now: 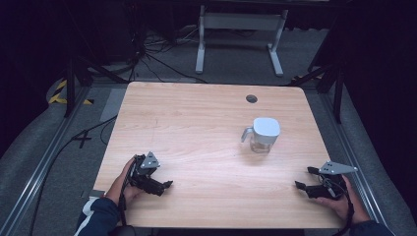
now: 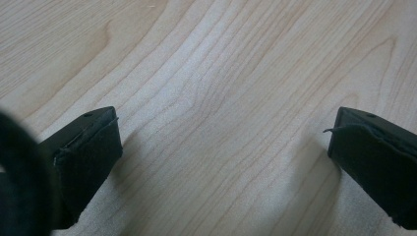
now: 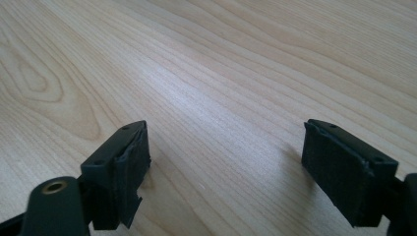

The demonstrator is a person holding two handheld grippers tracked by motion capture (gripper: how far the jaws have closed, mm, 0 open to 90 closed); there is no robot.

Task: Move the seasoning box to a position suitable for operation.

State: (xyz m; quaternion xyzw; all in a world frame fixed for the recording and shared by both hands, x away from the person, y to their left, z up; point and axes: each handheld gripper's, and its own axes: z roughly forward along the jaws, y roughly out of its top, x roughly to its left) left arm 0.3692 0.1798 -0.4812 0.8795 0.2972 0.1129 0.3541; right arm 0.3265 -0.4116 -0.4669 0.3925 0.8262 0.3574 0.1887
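A lidded clear pitcher (image 1: 261, 134) is standing right of centre on the wooden bench (image 1: 196, 128), well apart from both tongs. The left tongs (image 1: 167, 185) are resting near the front-left edge, jaws spread wide; the right tongs (image 1: 304, 179) are lying gaping near the front-right corner, bare wood lying between them

The worktop (image 1: 196, 123) is pale wood with wavy brown grain lines and a small dark round hole (image 1: 252, 99). On it stands a clear jug (image 1: 260, 133) with a white lid. Each hand-held gripper, left (image 1: 166, 186) and right (image 1: 304, 178), is black with a grey plate on top. The floor (image 1: 44, 142) is grey, with yellow-and-black striped tape (image 1: 61, 93).
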